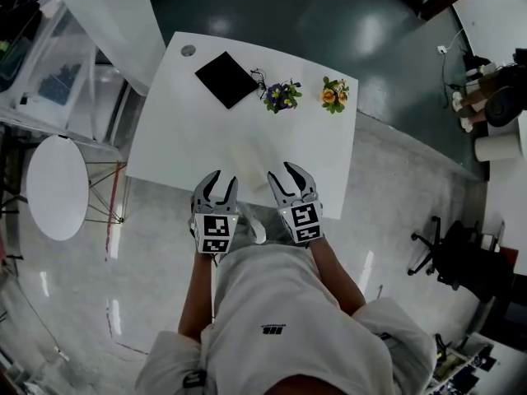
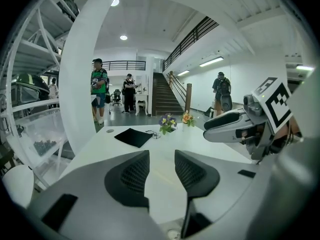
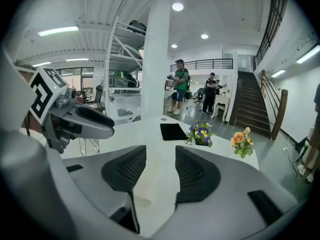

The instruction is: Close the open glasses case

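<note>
Glasses case (image 1: 247, 151): seemingly the pale, washed-out shape on the white table (image 1: 165, 138) just ahead of both grippers, open or shut unreadable, progress therefore unsettled; left gripper (image 1: 225, 179) and right gripper (image 1: 280, 172) partly open, holding nothing.

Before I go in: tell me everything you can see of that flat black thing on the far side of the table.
The flat black thing is a thin, matt dark rectangle, lying flat on the white table near its far left corner, turned diagonal to the edges. No hinge, lid or fold can be made out. A thin wiry item sits by its right corner; contact is unclear. The purple flowers stand apart to its right.
</note>
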A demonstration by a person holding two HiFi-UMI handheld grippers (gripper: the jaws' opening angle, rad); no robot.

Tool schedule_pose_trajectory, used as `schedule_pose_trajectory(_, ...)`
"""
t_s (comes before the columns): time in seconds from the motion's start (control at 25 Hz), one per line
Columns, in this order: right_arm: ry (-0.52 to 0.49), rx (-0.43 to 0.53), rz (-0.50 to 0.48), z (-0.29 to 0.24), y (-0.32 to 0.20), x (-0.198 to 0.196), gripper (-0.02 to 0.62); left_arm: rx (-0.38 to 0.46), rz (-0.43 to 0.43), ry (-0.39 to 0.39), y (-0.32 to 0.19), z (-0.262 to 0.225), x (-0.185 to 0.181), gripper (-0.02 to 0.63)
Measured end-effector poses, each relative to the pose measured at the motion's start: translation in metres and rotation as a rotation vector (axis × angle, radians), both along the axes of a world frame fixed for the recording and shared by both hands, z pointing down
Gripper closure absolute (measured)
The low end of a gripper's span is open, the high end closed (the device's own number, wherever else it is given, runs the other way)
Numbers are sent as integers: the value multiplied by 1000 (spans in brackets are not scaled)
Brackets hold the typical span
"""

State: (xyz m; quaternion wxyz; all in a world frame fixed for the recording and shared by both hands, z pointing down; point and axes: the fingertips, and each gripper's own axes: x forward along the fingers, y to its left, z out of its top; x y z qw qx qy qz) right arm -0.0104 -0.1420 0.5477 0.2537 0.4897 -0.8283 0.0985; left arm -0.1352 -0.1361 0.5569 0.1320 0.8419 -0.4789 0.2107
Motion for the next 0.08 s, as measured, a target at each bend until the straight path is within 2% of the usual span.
schedule_pose_trajectory(0.08,4,0,-2,0,-3,1,410,-1,6,2,-3,0,3,434)
